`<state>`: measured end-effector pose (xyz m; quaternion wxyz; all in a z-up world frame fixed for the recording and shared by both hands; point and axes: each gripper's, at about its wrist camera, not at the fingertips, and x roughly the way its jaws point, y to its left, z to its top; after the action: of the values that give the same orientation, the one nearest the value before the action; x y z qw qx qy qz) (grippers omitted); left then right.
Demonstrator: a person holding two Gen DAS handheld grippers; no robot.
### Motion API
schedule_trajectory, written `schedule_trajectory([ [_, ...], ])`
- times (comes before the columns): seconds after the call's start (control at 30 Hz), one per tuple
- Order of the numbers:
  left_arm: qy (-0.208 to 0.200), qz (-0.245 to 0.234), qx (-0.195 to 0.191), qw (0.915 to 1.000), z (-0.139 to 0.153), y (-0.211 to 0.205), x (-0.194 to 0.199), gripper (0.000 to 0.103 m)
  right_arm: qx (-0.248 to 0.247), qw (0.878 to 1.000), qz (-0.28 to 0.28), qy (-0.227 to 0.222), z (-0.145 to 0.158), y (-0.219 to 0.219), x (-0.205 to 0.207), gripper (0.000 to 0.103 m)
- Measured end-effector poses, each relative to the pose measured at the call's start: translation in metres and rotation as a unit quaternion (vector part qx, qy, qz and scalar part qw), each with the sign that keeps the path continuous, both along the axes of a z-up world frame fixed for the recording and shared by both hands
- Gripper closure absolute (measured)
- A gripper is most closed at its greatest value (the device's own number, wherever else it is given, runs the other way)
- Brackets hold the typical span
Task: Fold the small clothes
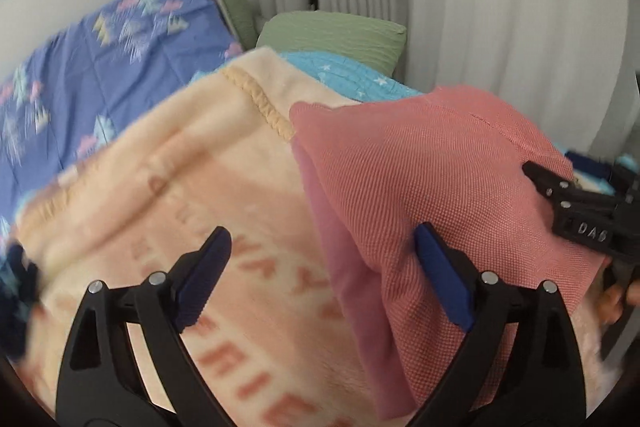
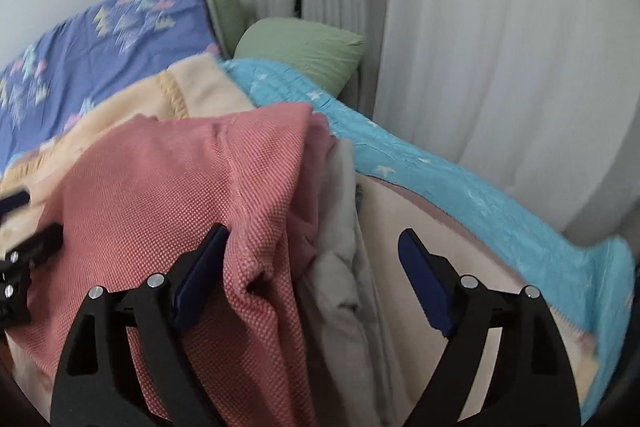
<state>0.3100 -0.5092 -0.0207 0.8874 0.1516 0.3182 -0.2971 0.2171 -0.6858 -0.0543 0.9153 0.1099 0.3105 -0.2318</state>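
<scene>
In the left wrist view, the left gripper (image 1: 322,267) stands wide open over the bed, its two blue-padded fingers (image 1: 204,277) spread far apart and gripping nothing; the right-hand pad lies against the near edge of a salmon-pink woven knit garment (image 1: 432,179), while the left pad hovers over a cream fleece blanket with pink lettering (image 1: 192,187). The pink garment lies bunched on that blanket, to the right of centre, with a paler pink fold showing along its left edge. The right gripper (image 1: 576,203) enters from the right edge with its black tip at the garment's far right side; whether it has hold of the cloth cannot be told from here. Behind lie a blue patterned quilt (image 1: 80,75), a turquoise star-printed cover (image 1: 344,75), a green pillow (image 1: 340,35) and white curtains (image 1: 500,7). In the right wrist view, the right gripper (image 2: 312,267) is also spread wide and clamps nothing: its left pad rests against the pink garment (image 2: 160,179), which drapes across the left and centre, and its right pad hangs over the cream blanket (image 2: 400,203). A pale grey-white cloth (image 2: 340,259) lies crumpled between the fingers, just beside the garment's right edge. The left gripper (image 2: 24,247) shows at the left edge, blurred.
</scene>
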Motion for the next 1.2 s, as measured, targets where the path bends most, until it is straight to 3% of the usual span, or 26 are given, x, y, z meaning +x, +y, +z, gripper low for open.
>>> schedule_trajectory([
  [0.17, -0.021, 0.014, 0.026, 0.9993, -0.007, -0.001, -0.009, 0.004, -0.039, 0.999, -0.019, 0.013, 0.004, 0.009, 0.005, 0.015],
  [0.3, -0.032, 0.004, 0.031, 0.9990, 0.010, 0.008, -0.037, 0.006, -0.068, 0.997, -0.021, 0.004, 0.024, 0.012, -0.006, 0.016],
  [0.37, -0.051, -0.011, 0.025, 0.9983, 0.021, 0.017, -0.055, 0.006, -0.052, 0.999, -0.015, -0.001, 0.038, 0.019, -0.026, 0.016],
  [0.47, -0.065, -0.024, 0.000, 0.9976, 0.041, 0.031, -0.082, 0.006, -0.033, 0.998, -0.004, -0.057, 0.061, 0.033, -0.074, 0.015],
  [0.63, -0.085, -0.030, -0.048, 0.9948, 0.067, 0.058, -0.120, 0.002, -0.015, 0.994, -0.005, -0.107, 0.081, 0.057, -0.143, 0.008],
  [0.83, -0.077, -0.027, -0.079, 0.9935, 0.083, 0.090, -0.159, 0.002, -0.039, 0.992, -0.016, -0.116, 0.098, 0.095, -0.193, 0.002],
  [1.03, -0.057, -0.014, -0.065, 0.9962, 0.091, 0.115, -0.185, 0.002, -0.067, 0.991, 0.003, -0.116, 0.105, 0.132, -0.215, 0.002],
  [1.2, -0.087, 0.010, -0.062, 0.9942, 0.098, 0.141, -0.209, 0.002, -0.059, 0.993, 0.006, -0.105, 0.107, 0.143, -0.227, 0.001],
])
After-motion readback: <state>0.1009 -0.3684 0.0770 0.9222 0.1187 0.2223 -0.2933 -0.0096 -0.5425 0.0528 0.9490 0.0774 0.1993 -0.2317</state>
